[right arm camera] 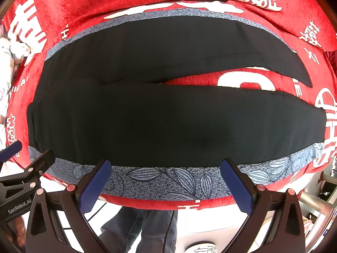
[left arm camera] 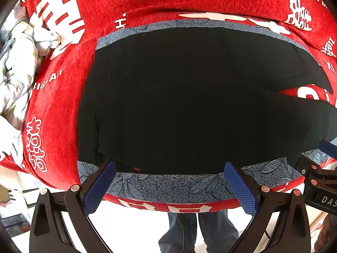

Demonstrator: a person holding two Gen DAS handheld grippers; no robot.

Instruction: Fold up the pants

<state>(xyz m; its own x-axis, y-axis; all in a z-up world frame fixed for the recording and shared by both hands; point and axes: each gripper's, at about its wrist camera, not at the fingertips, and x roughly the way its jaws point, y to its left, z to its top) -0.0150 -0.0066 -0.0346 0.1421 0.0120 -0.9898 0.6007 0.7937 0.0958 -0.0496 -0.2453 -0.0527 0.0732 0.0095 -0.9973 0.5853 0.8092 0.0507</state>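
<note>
— On the far left, what do we have?

— A crumpled floral quilt (left arm camera: pixel 19 63), then the red blanket (left arm camera: pixel 147 0) with a blue leaf-print mat (right arm camera: pixel 168 181) on it. Our black pants (right arm camera: pixel 147 116) lie flat there, waist left, legs splayed right.

— Progress?

— We judge nothing is folded yet. Our left tongs (left arm camera: pixel 168 181) and right tongs (right arm camera: pixel 166 179) hover spread, empty, at the near hem.

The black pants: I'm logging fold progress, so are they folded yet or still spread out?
Spread out. The black pants lie flat on the patterned mat, with both legs apart and red blanket showing between them.
</note>
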